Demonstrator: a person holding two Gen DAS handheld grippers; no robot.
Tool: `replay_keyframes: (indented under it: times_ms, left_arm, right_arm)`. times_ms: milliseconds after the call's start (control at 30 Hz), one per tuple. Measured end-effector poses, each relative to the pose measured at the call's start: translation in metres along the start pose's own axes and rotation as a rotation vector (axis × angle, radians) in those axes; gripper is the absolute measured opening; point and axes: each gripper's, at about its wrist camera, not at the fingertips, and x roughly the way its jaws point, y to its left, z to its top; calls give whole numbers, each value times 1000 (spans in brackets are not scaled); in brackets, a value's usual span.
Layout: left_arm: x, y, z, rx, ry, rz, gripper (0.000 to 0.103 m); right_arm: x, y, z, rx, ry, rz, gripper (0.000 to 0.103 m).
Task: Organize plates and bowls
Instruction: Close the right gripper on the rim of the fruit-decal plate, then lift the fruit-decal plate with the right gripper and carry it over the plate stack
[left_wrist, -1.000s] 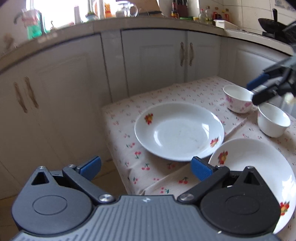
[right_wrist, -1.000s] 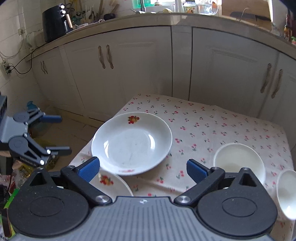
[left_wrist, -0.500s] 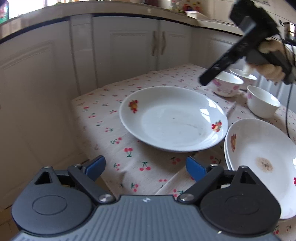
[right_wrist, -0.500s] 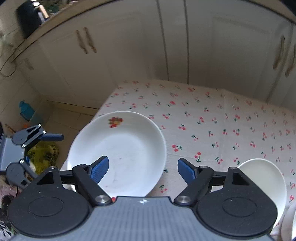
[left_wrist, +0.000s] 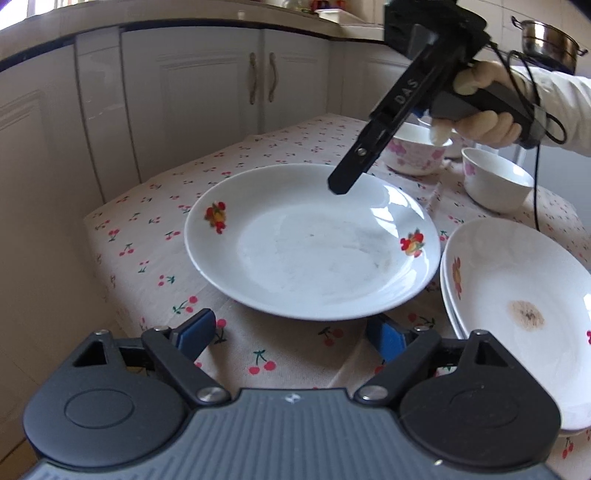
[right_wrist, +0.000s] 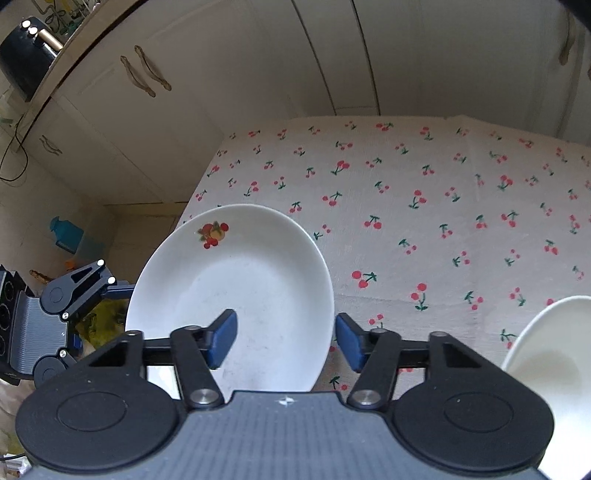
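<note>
A white plate with fruit prints (left_wrist: 310, 243) lies near the table's corner; it also shows in the right wrist view (right_wrist: 236, 291). My left gripper (left_wrist: 291, 334) is open, low at the plate's near rim. My right gripper (right_wrist: 284, 339) is open, its jaws straddling the plate's edge from above; it shows in the left wrist view (left_wrist: 341, 186) over the plate's far rim. A stack of plates (left_wrist: 517, 295) lies to the right. A flowered bowl (left_wrist: 413, 153) and a white bowl (left_wrist: 495, 181) stand behind. A white bowl (right_wrist: 546, 365) sits at the right.
The table wears a cherry-print cloth (right_wrist: 424, 206). White cabinets (left_wrist: 207, 96) stand close behind the table. The table's edge drops to the floor on the left (left_wrist: 99, 236). My left gripper (right_wrist: 55, 306) shows beyond the plate in the right wrist view.
Both grippers have moved in on the fruit-print plate. The right gripper has dropped down over its rim; the left has come lower and nearer to its front edge.
</note>
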Motion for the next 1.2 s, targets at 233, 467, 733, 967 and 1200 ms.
replay_keyframes:
  times_ms: [233, 467, 733, 967, 1200]
  left_arm:
    - [3, 1, 2, 39, 6, -33, 89]
    - [3, -5, 5, 86, 3, -24, 86]
    - [1, -8, 7, 94, 12, -7, 86]
    - [1, -10, 8, 100, 17, 5, 86]
    - [-2, -10, 8, 101, 13, 15, 86]
  right_arm:
    - [11, -1, 2, -5, 19, 13, 59]
    - [12, -1, 4, -13, 10, 17, 59]
    - [14, -1, 5, -16, 9, 12, 59]
    - [16, 4, 4, -39, 3, -2, 59]
    - [13, 8, 7, -50, -8, 1, 59]
